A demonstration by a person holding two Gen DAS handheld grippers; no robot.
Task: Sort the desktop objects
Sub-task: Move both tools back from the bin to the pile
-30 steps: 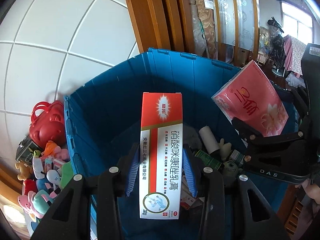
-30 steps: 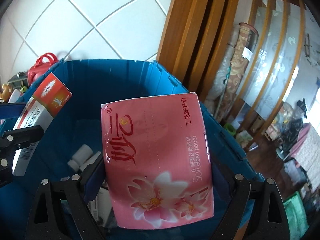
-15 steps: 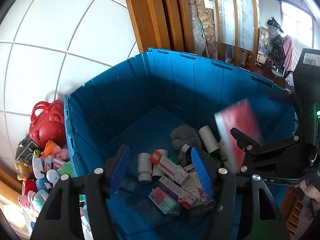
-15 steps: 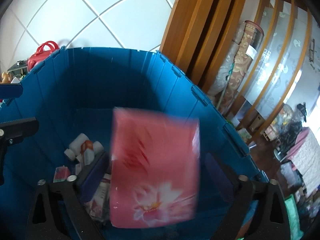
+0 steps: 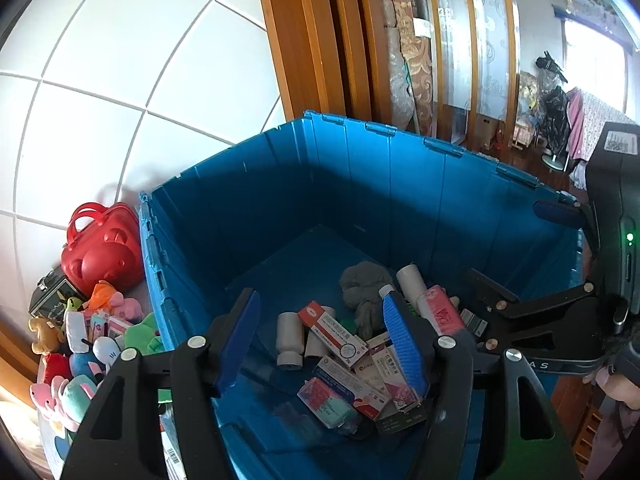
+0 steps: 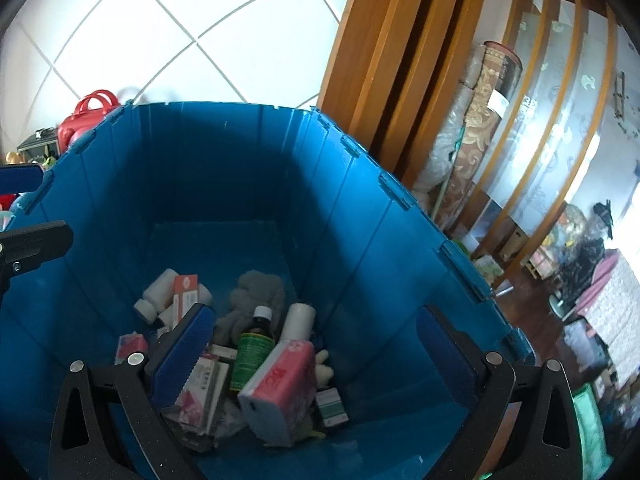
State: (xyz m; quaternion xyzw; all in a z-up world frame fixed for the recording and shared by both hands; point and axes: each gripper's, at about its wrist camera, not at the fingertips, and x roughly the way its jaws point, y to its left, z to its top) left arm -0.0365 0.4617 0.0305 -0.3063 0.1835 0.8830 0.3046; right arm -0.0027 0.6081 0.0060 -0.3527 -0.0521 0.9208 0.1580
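Left gripper [image 5: 320,340] is hanging over the deep blue plastic crate [image 5: 360,168] w/ its blue-padded fingers [image 5: 400,344] spread wide and nothing between them. Right gripper [image 6: 316,344] is doing likewise above the same crate, jaws wide apart, empty.

Judging by how things are lying, a good share of the sorting is done: the crate floor is carrying a heap toward its near right corner. In that heap: the pink plastic-wrapped tissue pack [image 6: 280,388] is lying tilted on top of other items, near the right wall; the long red-and-white cardboard ointment box [image 5: 332,334] is resting slantwise across white plastic bottles [image 5: 290,338], closer to the crate's middle. Also in there: a green-labelled dark glass bottle w/ white cap [image 6: 254,350], a grey plush lump [image 5: 364,284], a white paper roll [image 5: 412,284], plus assorted small medicine cartons [image 5: 352,388].

Still left, prob.: a cluster of small plush toys [image 5: 80,344] is sitting outside the crate, just beside its left wall, w/ a red bear-faced plastic handbag [image 5: 100,244] behind them. Can't tell whether those belong in this crate or elsewhere. Both grippers are free for a next pick.
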